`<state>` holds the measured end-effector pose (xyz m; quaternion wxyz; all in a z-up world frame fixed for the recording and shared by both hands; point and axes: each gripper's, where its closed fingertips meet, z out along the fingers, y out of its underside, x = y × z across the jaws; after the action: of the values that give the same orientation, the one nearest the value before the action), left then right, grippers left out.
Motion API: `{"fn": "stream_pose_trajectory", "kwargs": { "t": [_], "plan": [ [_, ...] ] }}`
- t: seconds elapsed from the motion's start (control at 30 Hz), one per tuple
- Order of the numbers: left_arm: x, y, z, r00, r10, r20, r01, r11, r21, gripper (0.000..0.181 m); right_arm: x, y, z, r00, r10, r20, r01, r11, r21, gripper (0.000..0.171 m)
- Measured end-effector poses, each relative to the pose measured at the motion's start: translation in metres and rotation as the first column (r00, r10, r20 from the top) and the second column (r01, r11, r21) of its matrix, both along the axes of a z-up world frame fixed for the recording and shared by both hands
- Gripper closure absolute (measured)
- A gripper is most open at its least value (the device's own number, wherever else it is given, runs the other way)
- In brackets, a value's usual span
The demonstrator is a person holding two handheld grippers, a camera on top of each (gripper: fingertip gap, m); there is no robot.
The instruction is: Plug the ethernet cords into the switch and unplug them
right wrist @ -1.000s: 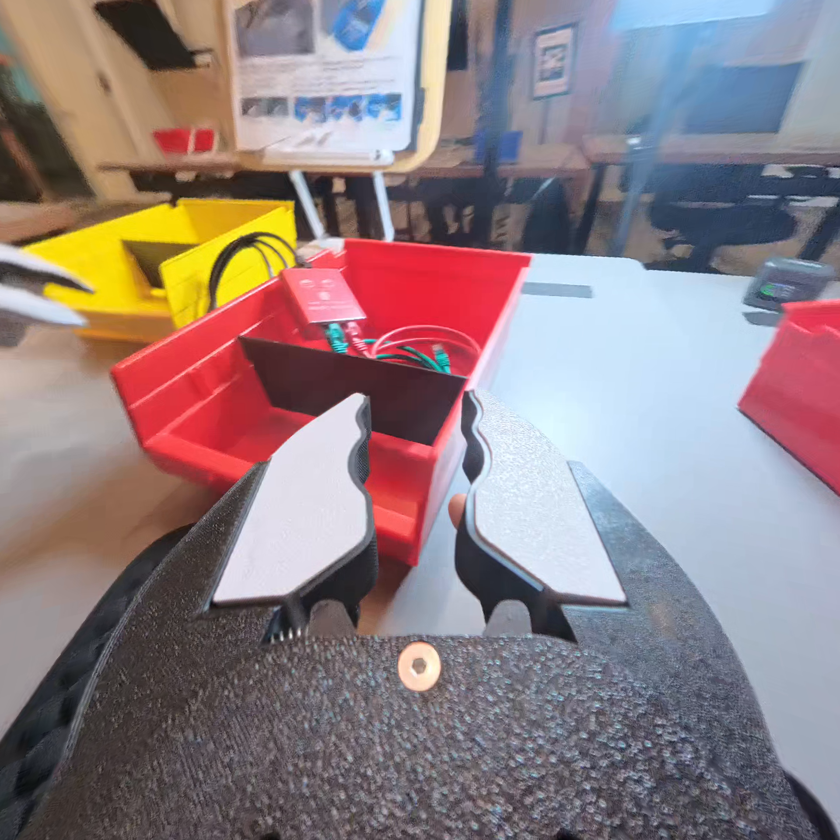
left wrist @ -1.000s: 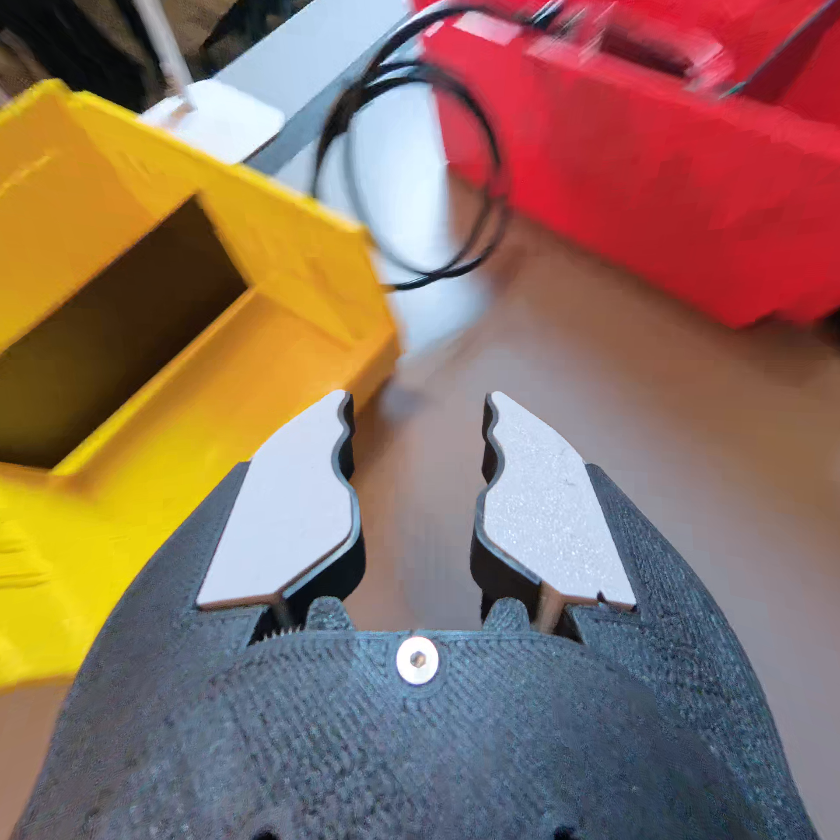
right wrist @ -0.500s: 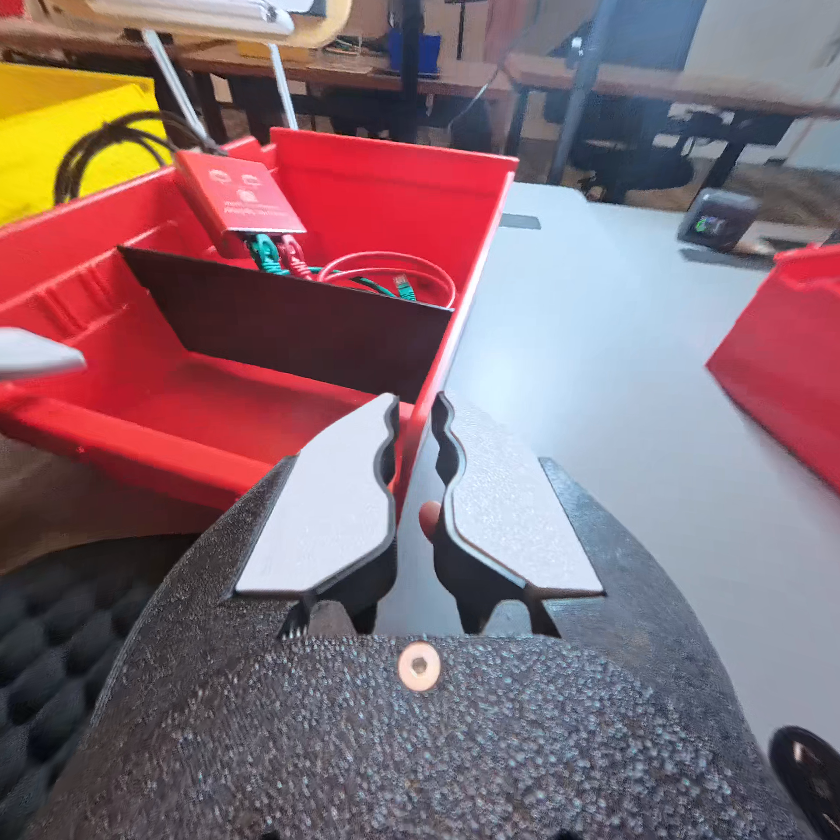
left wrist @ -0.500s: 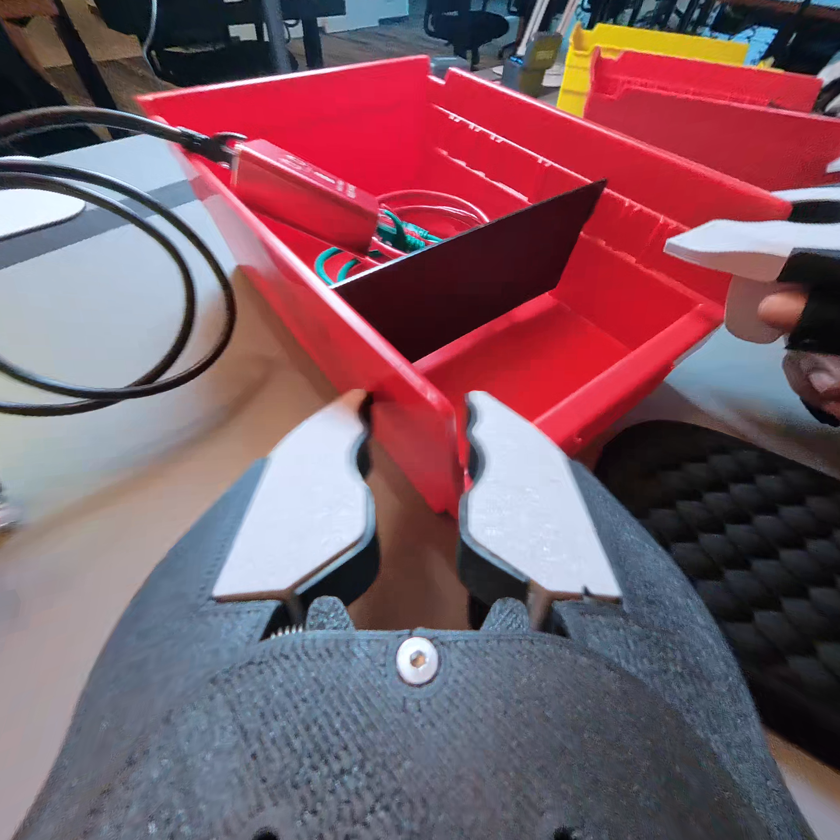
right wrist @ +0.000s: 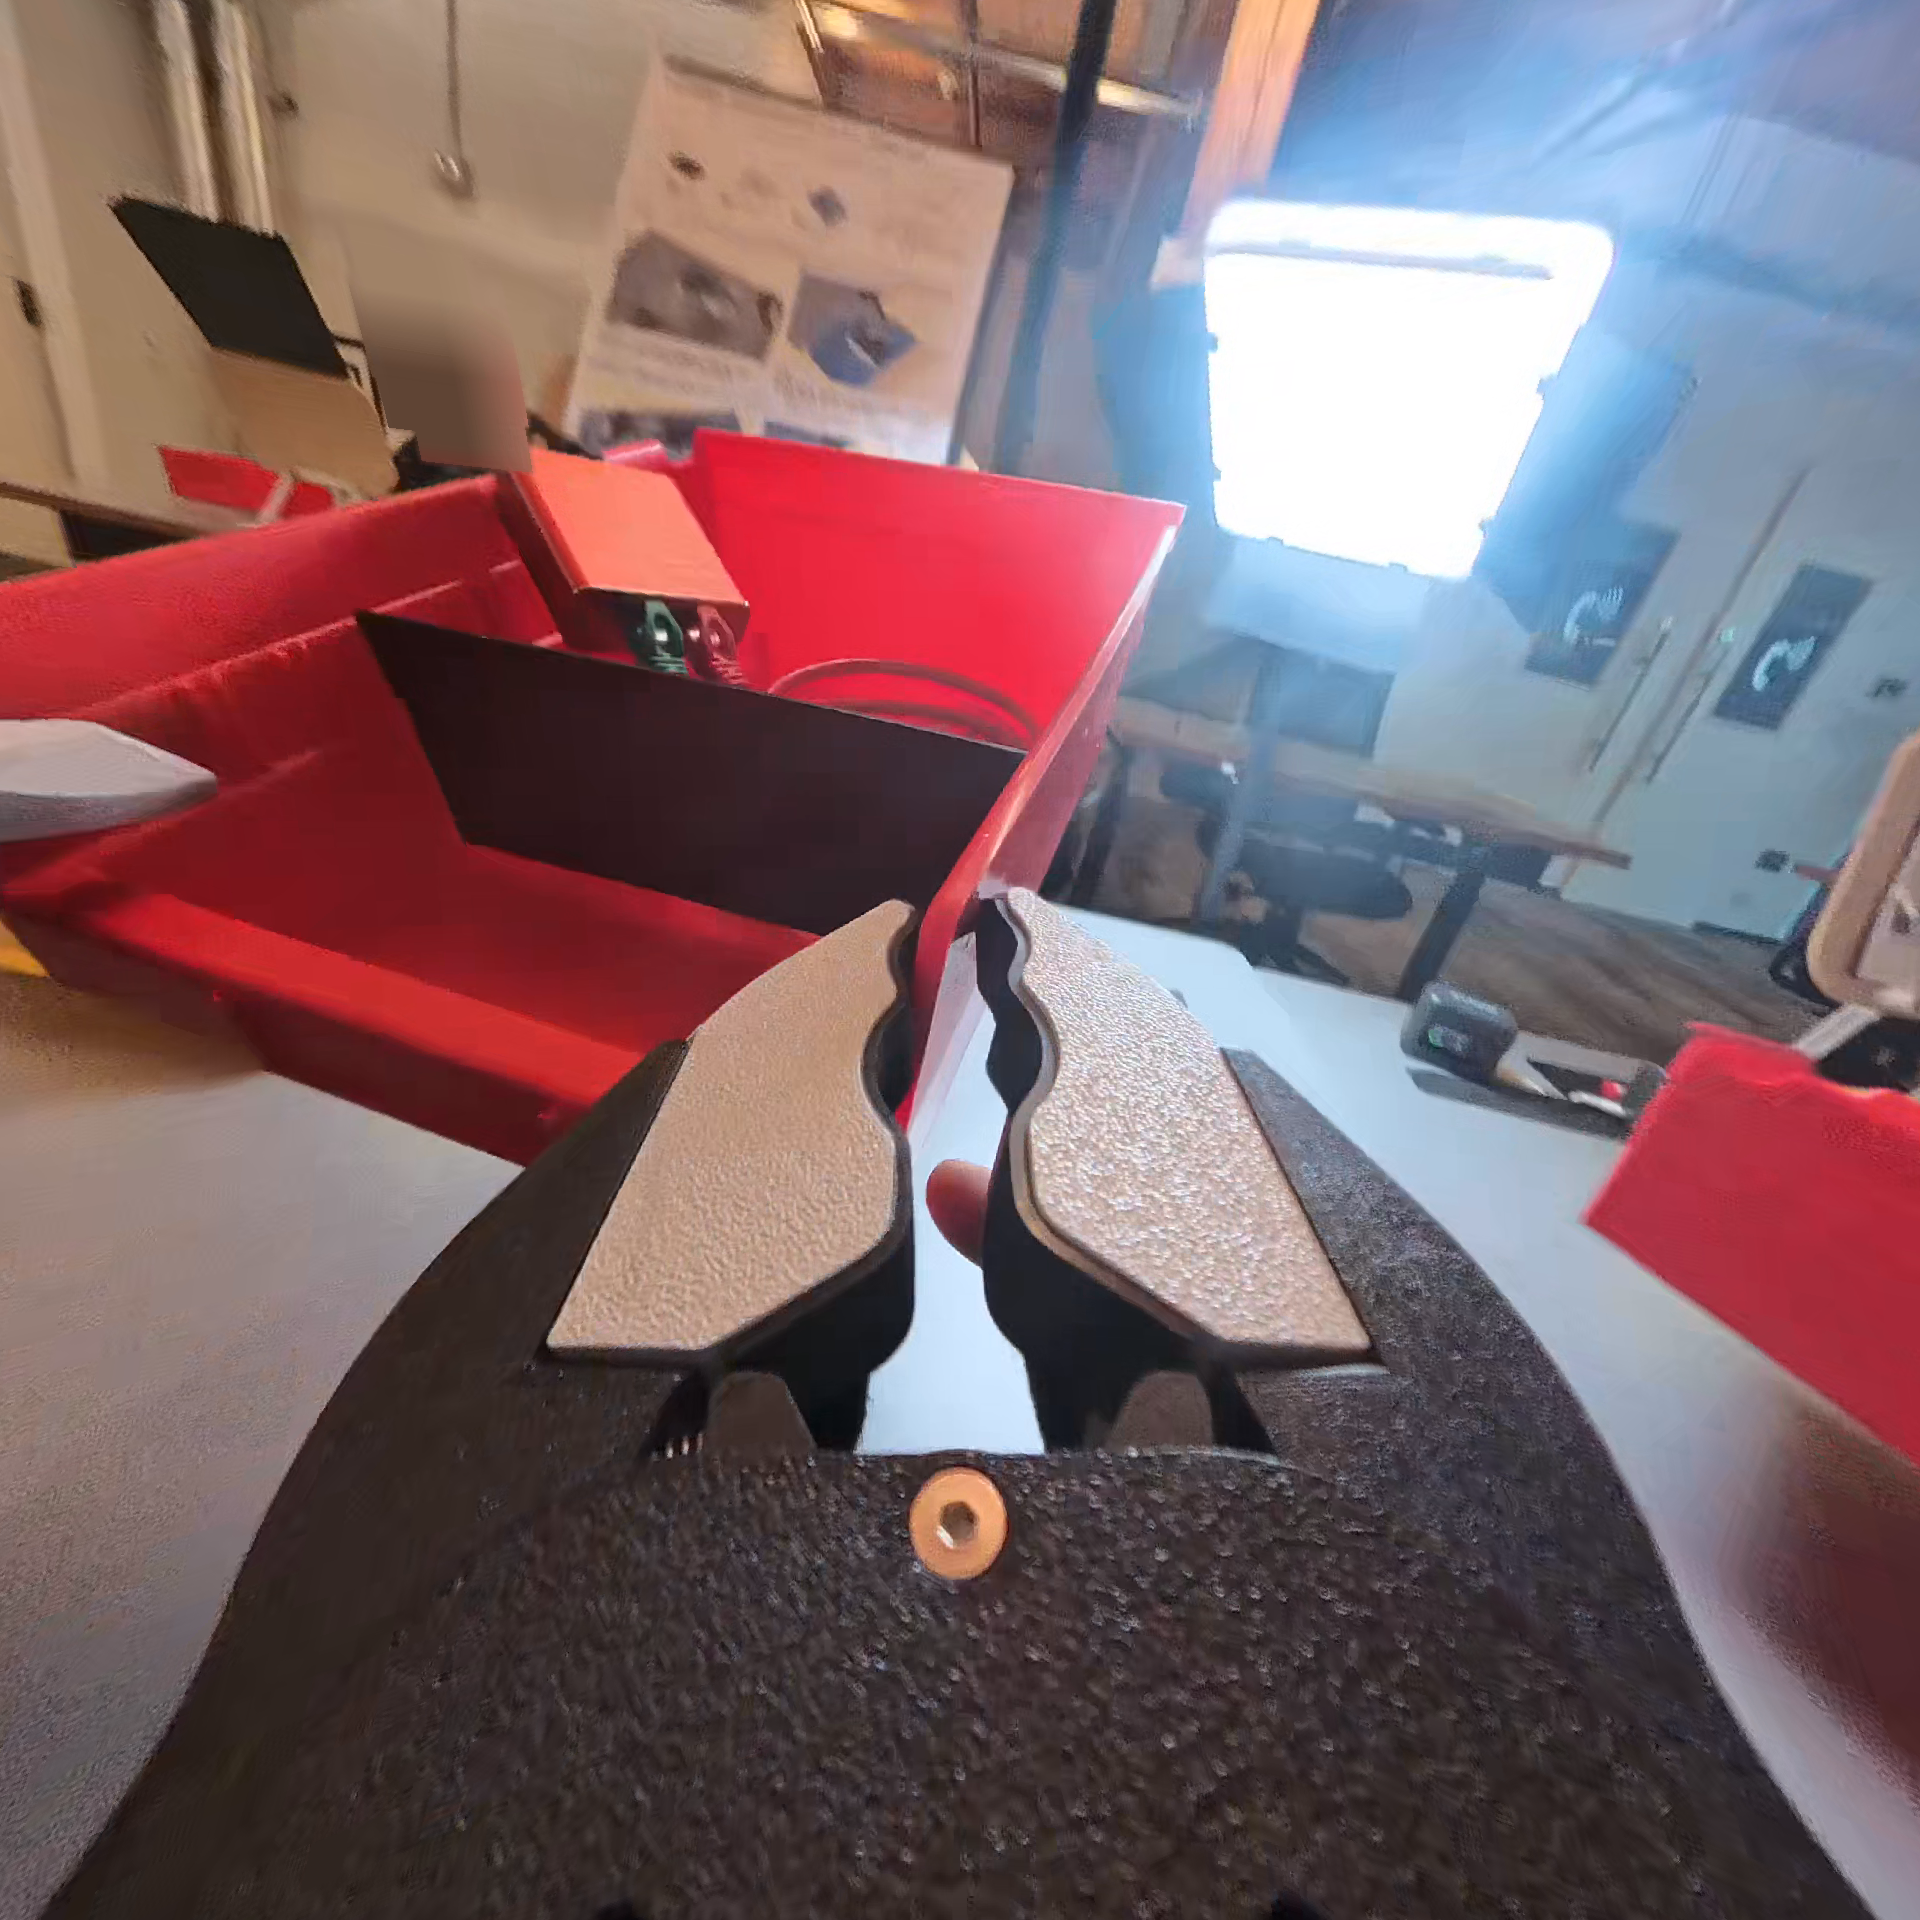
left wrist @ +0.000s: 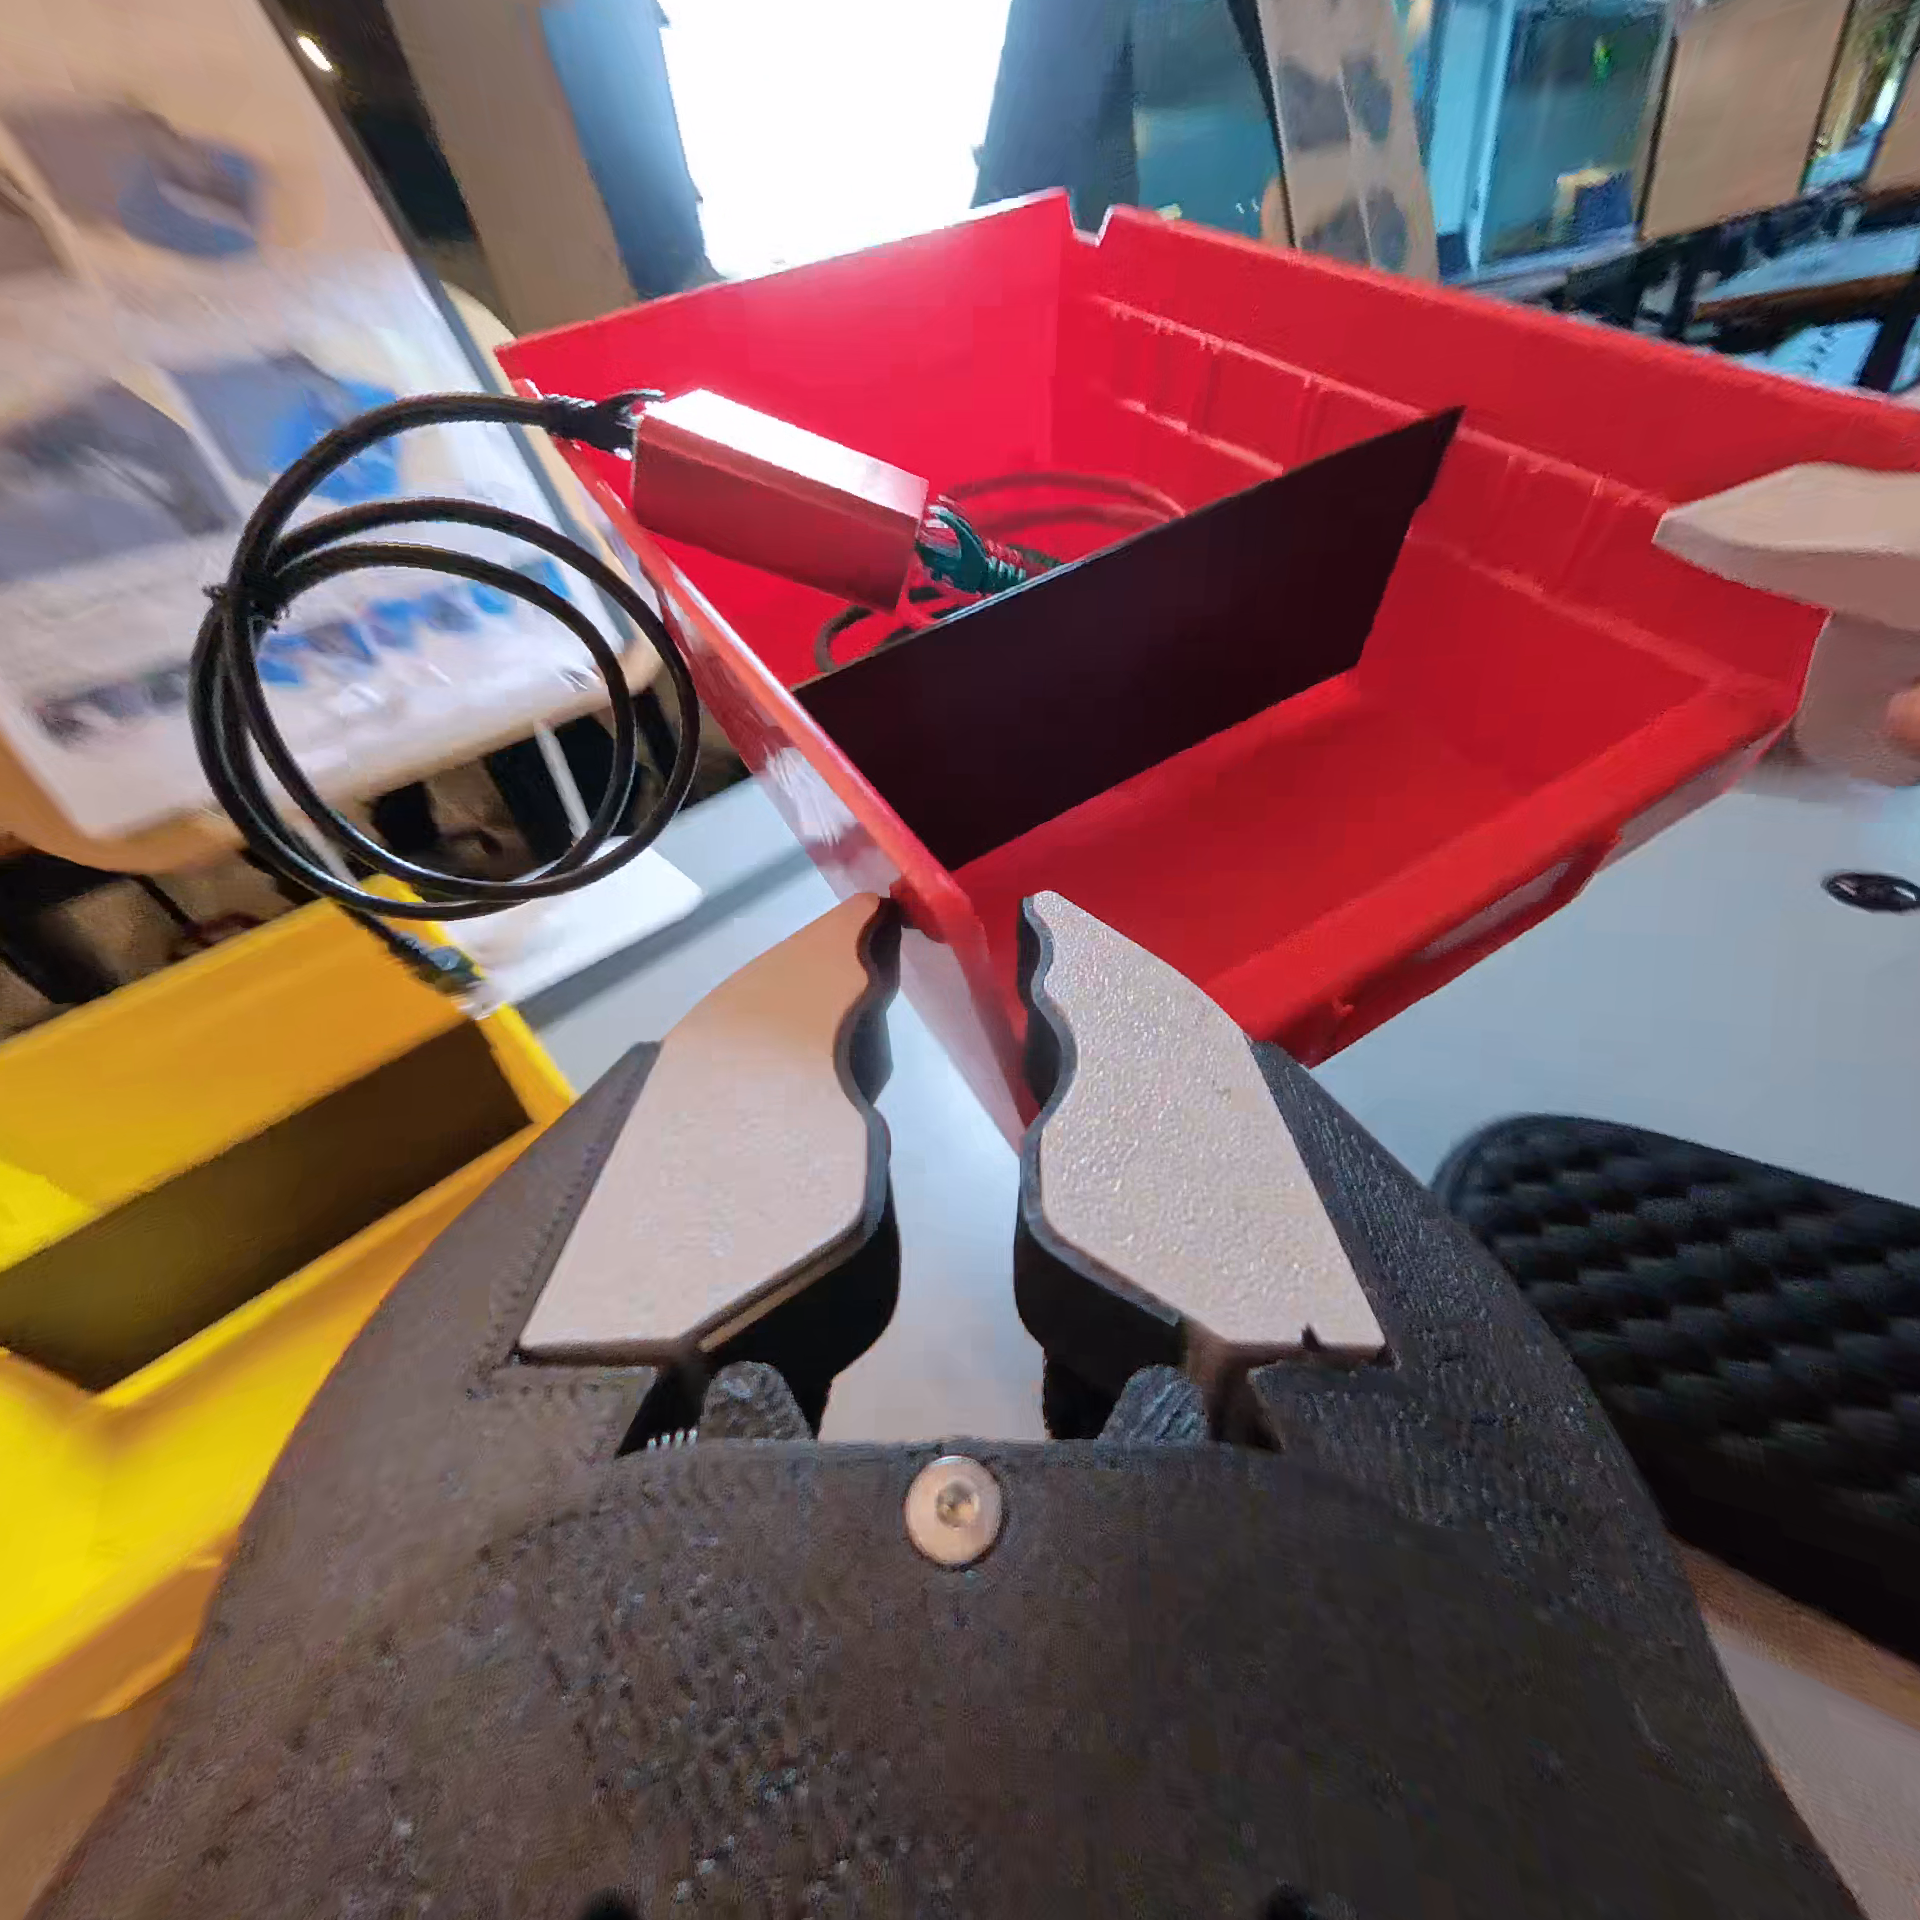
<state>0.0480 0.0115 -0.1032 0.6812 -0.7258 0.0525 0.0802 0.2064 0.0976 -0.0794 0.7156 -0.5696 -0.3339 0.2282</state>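
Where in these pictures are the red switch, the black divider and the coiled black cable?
red switch (left wrist: pixel 774 504): left wrist view, on its long side face.
black divider (right wrist: pixel 717 790): right wrist view, middle of its flat face.
coiled black cable (left wrist: pixel 244 748): left wrist view, left edge of the loops.

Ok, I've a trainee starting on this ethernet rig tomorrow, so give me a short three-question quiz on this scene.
1. True or false: the left gripper and the right gripper are each shut on a side wall of the red bin.
2. Where does the red switch sit? A) behind the black divider B) in front of it C) hanging outside the bin
3. Fill in: beside the green ethernet cord, the other plugged-in cord is ___.
Key: 1 true; 2 A; 3 red.
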Motion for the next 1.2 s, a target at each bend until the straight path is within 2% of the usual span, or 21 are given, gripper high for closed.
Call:
{"fn": "stream_pose_trajectory", "kwargs": {
  "t": [0.1, 0.23, 0.4, 0.57, 0.77, 0.83, 0.93, 1.1, 1.2],
  "plan": [
    [-0.024, -0.030, 0.038, 0.994, 0.080, -0.070, -0.076, 0.996, 0.056, 0.161, -0.029, -0.017, 0.022, 0.996, 0.085, -0.032, -0.085, 0.996, 0.014, 0.162],
    [-0.077, -0.084, 0.061, 0.962, 0.246, -0.122, -0.237, 0.968, 0.087, 0.167, -0.098, -0.048, 0.027, 0.966, 0.257, -0.027, -0.257, 0.966, -0.020, 0.160],
    [-0.161, -0.156, 0.064, 0.891, 0.438, -0.121, -0.433, 0.899, 0.066, 0.171, -0.202, -0.102, 0.022, 0.891, 0.455, -0.009, -0.455, 0.889, -0.048, 0.158],
    [-0.220, -0.226, 0.069, 0.803, 0.585, -0.111, -0.580, 0.811, 0.080, 0.172, -0.283, -0.156, 0.019, 0.807, 0.589, 0.037, -0.588, 0.808, -0.044, 0.157],
    [-0.286, -0.287, 0.041, 0.740, 0.659, -0.137, -0.658, 0.751, 0.056, 0.173, -0.365, -0.214, -0.027, 0.686, 0.716, 0.128, -0.706, 0.698, -0.118, 0.153],
    [-0.307, -0.296, 0.029, 0.742, 0.658, -0.131, -0.658, 0.751, 0.051, 0.174, -0.386, -0.227, -0.049, 0.660, 0.736, 0.152, -0.719, 0.677, -0.158, 0.152],
    [-0.334, -0.294, 0.002, 0.755, 0.639, -0.147, -0.645, 0.764, 0.011, 0.174, -0.406, -0.232, -0.084, 0.661, 0.727, 0.188, -0.698, 0.687, -0.202, 0.151],
    [-0.353, -0.261, -0.056, 0.809, 0.587, -0.019, -0.587, 0.805, -0.083, 0.174, -0.402, -0.207, -0.119, 0.699, 0.676, 0.233, -0.619, 0.735, -0.278, 0.151],
    [-0.354, -0.243, -0.091, 0.820, 0.564, -0.095, -0.570, 0.790, -0.227, 0.172, -0.392, -0.194, -0.135, 0.695, 0.663, 0.278, -0.586, 0.747, -0.315, 0.149]
  ]
}}
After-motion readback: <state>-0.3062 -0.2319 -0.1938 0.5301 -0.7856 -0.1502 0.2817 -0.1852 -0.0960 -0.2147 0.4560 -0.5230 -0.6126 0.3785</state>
